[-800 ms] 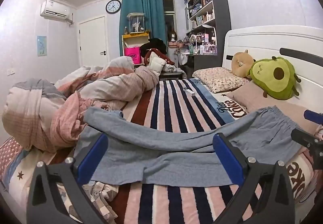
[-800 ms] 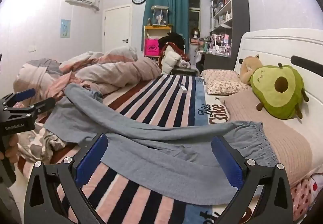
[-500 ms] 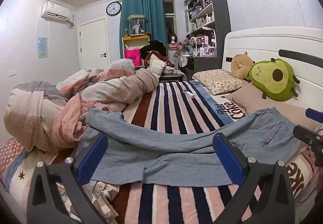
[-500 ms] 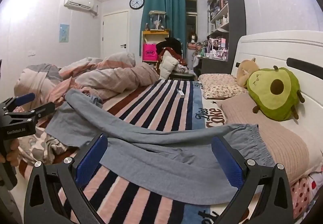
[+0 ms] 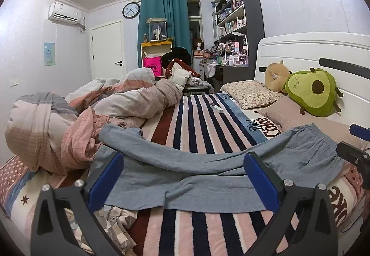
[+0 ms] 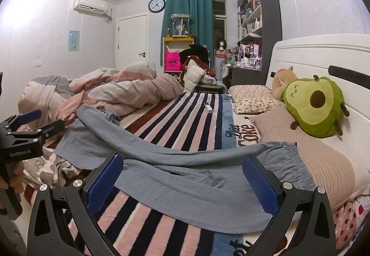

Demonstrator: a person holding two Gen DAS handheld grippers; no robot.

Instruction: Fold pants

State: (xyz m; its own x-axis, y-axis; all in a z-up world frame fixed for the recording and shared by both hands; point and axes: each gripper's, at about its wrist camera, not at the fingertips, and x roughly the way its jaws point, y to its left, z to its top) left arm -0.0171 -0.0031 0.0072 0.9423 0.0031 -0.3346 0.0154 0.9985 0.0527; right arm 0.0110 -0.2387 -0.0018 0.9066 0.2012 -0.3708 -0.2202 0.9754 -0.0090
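Grey-blue pants [image 5: 185,177] lie spread across the striped bed, waistband [image 6: 293,163] on the right by the pillows, legs running left toward the bunched duvet. My left gripper [image 5: 182,177] is open and empty, hovering just in front of the pants' near edge. My right gripper [image 6: 182,182] is open and empty, low over the pants near the waistband end. The right gripper also shows at the right edge of the left wrist view [image 5: 353,152], and the left one at the left edge of the right wrist view [image 6: 30,133].
A crumpled pink and grey duvet [image 5: 69,122] fills the bed's left side. Pillows [image 6: 307,159], an avocado plush [image 6: 314,105] and a white headboard [image 6: 323,57] stand on the right. A small white remote [image 5: 216,108] lies on the striped blanket [image 5: 198,122].
Both grippers have risen slightly and tilted; the pants sit a little lower in both views. The pants have not moved. Both grippers stay open.
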